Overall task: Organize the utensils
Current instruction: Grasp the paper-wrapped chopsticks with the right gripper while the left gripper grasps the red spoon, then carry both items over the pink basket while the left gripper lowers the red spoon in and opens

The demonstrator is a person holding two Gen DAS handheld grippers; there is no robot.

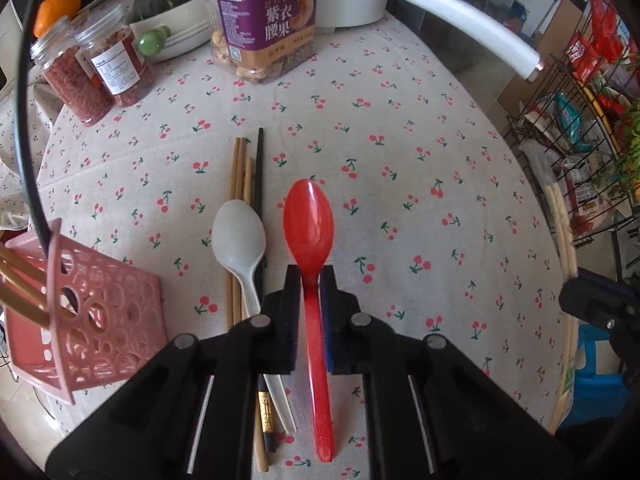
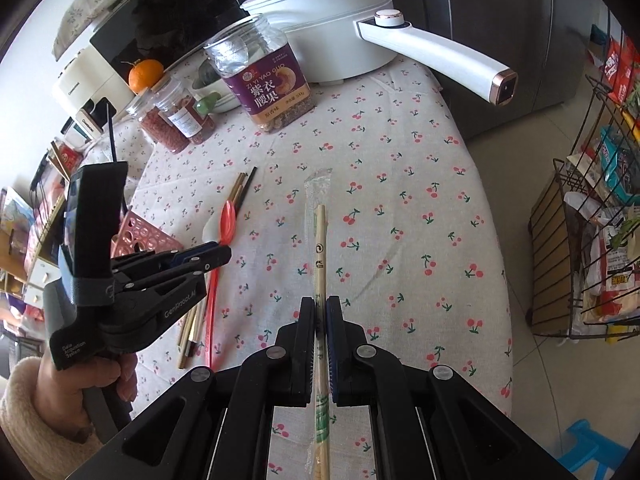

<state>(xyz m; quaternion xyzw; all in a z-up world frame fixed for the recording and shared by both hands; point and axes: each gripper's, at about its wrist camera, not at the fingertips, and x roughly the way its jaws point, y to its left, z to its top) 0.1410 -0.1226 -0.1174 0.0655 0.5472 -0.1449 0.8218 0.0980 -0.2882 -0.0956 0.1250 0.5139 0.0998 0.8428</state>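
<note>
My left gripper (image 1: 311, 280) is shut on the handle of a red plastic spoon (image 1: 309, 224), whose bowl points away over the cherry-print tablecloth (image 1: 400, 160). Just left of it lie a white spoon (image 1: 239, 236), wooden chopsticks (image 1: 238, 168) and a black chopstick (image 1: 260, 160). A pink perforated basket (image 1: 100, 320) with gold chopsticks (image 1: 20, 292) in it stands at the left. My right gripper (image 2: 321, 304) is shut on a pair of wrapped disposable chopsticks (image 2: 319, 240), held above the cloth. From that view the left gripper (image 2: 218, 254) holds the red spoon (image 2: 228, 216) at the left.
At the back of the table stand a cashew jar (image 1: 266, 20), two jars of red dried food (image 1: 92, 68), a white pot with a long handle (image 2: 432, 48), an orange (image 2: 146, 74) and a bowl (image 1: 180, 36). A wire rack (image 2: 592, 240) of packets stands on the floor to the right.
</note>
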